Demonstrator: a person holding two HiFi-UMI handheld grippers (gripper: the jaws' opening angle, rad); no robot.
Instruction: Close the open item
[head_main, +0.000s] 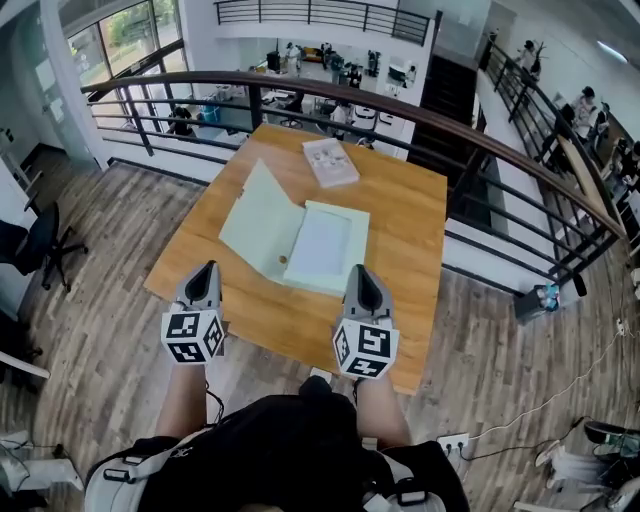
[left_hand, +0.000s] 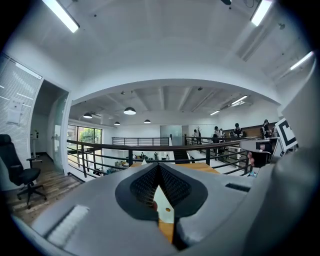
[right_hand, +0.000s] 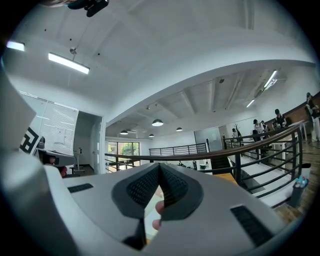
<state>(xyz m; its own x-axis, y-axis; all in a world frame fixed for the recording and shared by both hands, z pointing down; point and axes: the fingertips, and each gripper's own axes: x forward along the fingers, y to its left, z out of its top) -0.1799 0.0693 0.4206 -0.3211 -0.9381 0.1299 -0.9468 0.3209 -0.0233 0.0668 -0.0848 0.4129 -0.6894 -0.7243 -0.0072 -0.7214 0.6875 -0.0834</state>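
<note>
We stand at a wooden table (head_main: 410, 240). On it the pale green folder (head_main: 262, 222) lies open (its flap spread to the left), near the front edge. We hold the left gripper (head_main: 206, 270) and right gripper (head_main: 360, 272) by that edge, jaws pressed together on nothing. A booklet (head_main: 330, 162) lies at the far side.

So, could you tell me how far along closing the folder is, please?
Done: nothing yet; the folder lies open on the table, cover spread to the left. In hand: nothing; the left gripper and right gripper are both shut and empty, near the table's front edge. Still to do: take the cover and fold it over the sheet inside.
</note>
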